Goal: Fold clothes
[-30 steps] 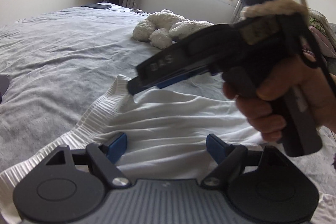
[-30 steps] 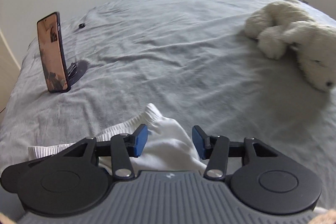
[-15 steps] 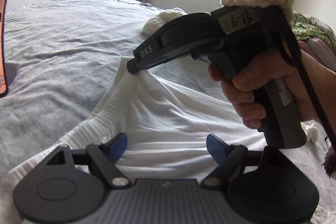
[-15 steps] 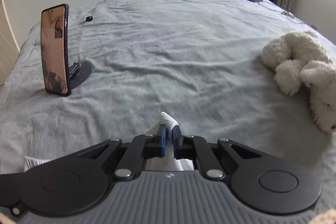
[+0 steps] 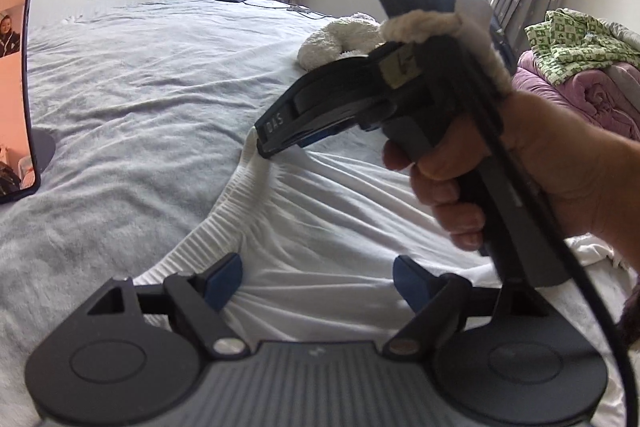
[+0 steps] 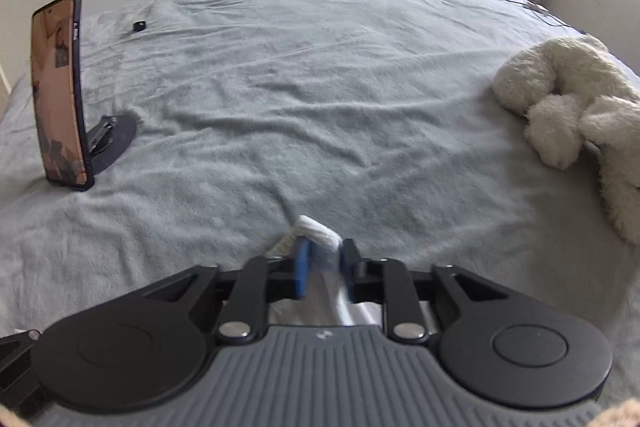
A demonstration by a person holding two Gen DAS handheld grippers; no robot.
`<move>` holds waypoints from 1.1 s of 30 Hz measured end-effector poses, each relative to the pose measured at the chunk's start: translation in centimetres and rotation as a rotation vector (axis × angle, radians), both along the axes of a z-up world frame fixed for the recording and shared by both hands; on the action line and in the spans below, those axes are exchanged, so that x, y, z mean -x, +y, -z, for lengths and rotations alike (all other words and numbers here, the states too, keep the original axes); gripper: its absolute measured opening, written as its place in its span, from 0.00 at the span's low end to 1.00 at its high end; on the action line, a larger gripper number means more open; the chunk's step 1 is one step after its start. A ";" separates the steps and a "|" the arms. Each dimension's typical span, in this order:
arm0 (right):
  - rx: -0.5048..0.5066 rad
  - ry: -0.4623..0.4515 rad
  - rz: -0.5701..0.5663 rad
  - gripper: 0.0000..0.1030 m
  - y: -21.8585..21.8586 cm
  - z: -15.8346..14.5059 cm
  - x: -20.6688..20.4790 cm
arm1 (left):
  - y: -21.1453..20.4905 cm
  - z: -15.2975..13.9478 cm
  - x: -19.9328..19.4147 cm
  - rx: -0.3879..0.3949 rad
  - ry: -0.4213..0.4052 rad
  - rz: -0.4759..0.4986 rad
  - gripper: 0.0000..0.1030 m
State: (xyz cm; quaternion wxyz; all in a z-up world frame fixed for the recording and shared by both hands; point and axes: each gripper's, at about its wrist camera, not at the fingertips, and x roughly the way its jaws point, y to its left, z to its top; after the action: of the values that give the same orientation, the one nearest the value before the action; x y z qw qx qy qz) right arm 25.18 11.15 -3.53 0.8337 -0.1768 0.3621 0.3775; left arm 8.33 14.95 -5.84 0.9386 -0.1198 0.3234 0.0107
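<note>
Beside the phone (image 6: pixel 60 91), the right gripper (image 6: pixel 325 263) is opening around the white garment's ribbed corner (image 6: pixel 316 231); the left gripper (image 5: pixel 318 277) gapes wide, empty.

The left gripper (image 5: pixel 318 281) points downward, jaws spread wide; the right gripper (image 6: pixel 325 267), gripped by a hand (image 5: pixel 516 167), tilts down, jaws opening.

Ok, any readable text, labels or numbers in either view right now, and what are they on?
"DAS": raised letters, seen upside down, on the side of the right gripper near its tip.
Handwritten tape label on that gripper's body: too blurred to read.
Phone screen: a picture, no legible text.
</note>
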 end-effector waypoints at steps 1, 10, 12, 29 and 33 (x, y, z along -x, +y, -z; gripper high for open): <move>0.009 -0.004 0.007 0.37 -0.2 -0.2 0.1 | -0.1 0.0 0.0 -0.006 0.000 0.000 0.81; 0.041 -0.004 0.157 0.37 -8.4 -2.2 -0.4 | 0.1 0.1 -0.2 -0.002 0.004 -0.004 0.81; 0.054 0.003 0.201 0.37 -10.7 -2.4 -0.6 | 0.1 0.1 -0.2 -0.004 0.005 -0.004 0.81; 0.157 0.039 0.222 0.06 -15.4 0.4 0.6 | -0.6 0.3 -0.3 -0.048 0.003 -0.002 0.81; 0.210 -0.037 0.205 0.03 -14.3 0.4 1.3 | -0.5 0.3 -0.3 -0.041 0.003 -0.002 0.82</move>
State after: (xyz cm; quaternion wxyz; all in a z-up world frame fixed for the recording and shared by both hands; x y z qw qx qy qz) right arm 23.85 -3.15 -3.94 0.8514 -0.2321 0.4001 0.2474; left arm 8.64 14.48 -6.18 0.9403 -0.1005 0.3246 0.0184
